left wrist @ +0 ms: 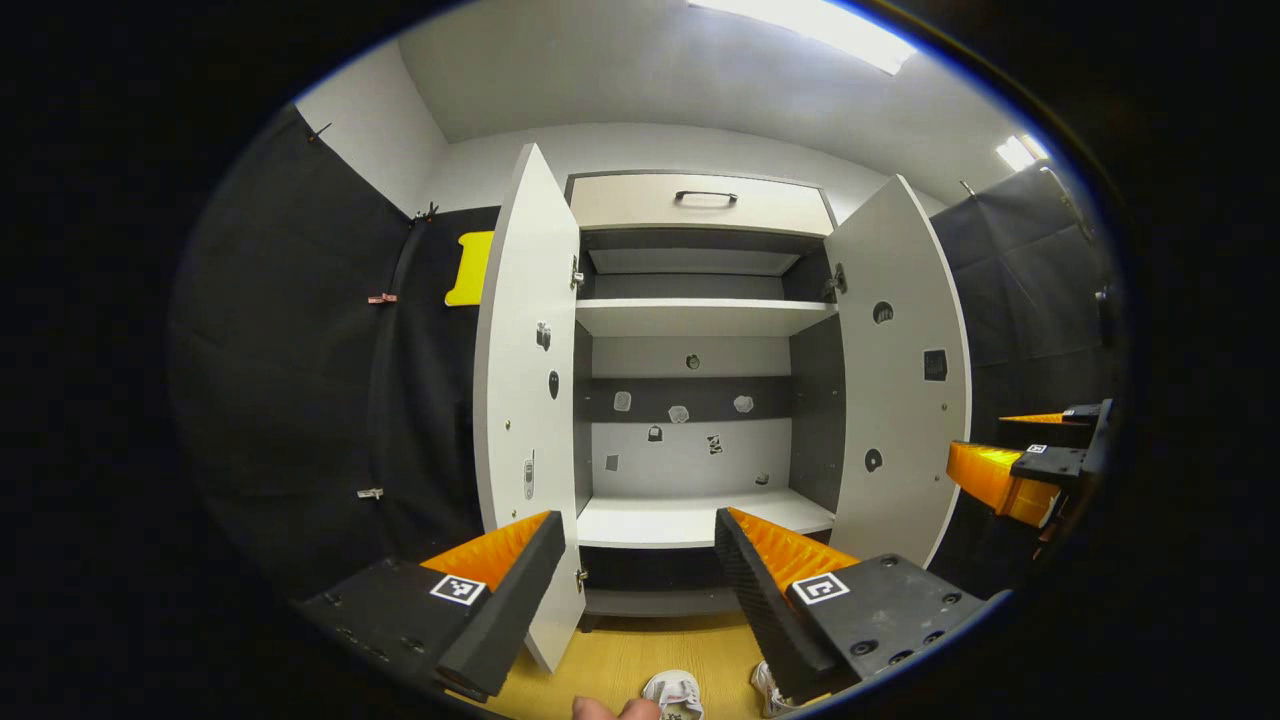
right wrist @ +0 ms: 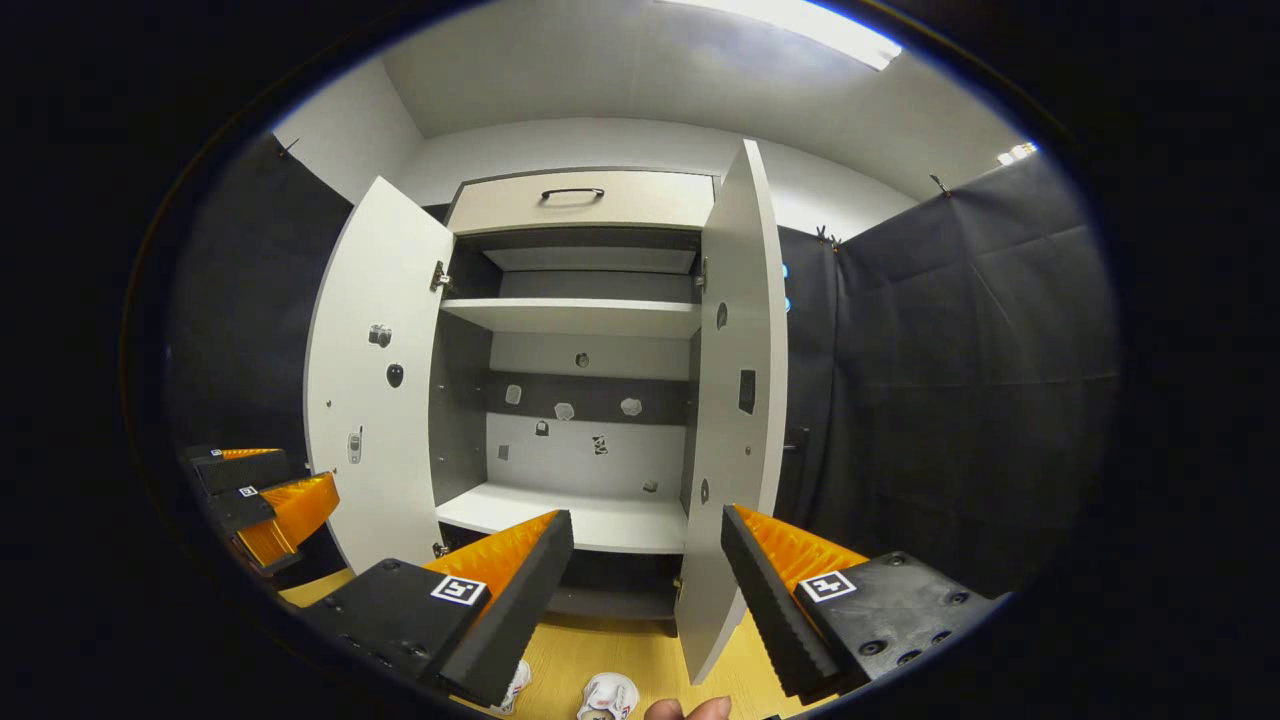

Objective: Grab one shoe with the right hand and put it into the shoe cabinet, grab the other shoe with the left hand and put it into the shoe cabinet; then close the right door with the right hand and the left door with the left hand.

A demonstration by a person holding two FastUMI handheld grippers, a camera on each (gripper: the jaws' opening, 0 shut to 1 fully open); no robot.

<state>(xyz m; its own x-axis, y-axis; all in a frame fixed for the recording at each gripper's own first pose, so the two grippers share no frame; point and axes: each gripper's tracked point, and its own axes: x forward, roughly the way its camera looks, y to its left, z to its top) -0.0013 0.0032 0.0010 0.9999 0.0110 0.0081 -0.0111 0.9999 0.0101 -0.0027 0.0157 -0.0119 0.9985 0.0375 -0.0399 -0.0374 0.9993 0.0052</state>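
In the left gripper view, the left gripper point(left wrist: 640, 560) fills the bottom of the frame, level and pointing straight ahead, its two fingers spread wide with nothing between them. Just below them, at the bottom centre, a fingertip point(left wrist: 615, 709) of the person pokes into the frame, and beside it a white shoe point(left wrist: 675, 694) lies on the wooden floor point(left wrist: 620, 655); the edge of a second shoe point(left wrist: 765, 688) peeks out from behind the right-hand finger. At the right edge, mid-height, the right gripper point(left wrist: 1030, 455) hangs level and points the same way; from this side I cannot tell how far its jaws stand apart.

In the right gripper view, the right gripper point(right wrist: 645, 565) sits low in the frame, held level, jaws wide and empty. At the bottom centre one shoe point(right wrist: 608, 696) rests on the floor point(right wrist: 640, 650), the other point(right wrist: 515, 685) partly hidden behind the left-hand finger, and a fingertip point(right wrist: 690, 710) shows just right of them. The left gripper point(right wrist: 262, 495) appears at the lower left edge.

Beyond the grippers stands the shoe cabinet point(left wrist: 700, 200), in the middle of both views, with both doors swung open: the left door point(left wrist: 525, 400) at centre left and the right door point(left wrist: 900, 370) at centre right. The lower shelf point(left wrist: 690, 520) is bare and the upper shelf point(left wrist: 700, 315) sits above it. A drawer with a dark handle point(left wrist: 705, 195) tops the cabinet.
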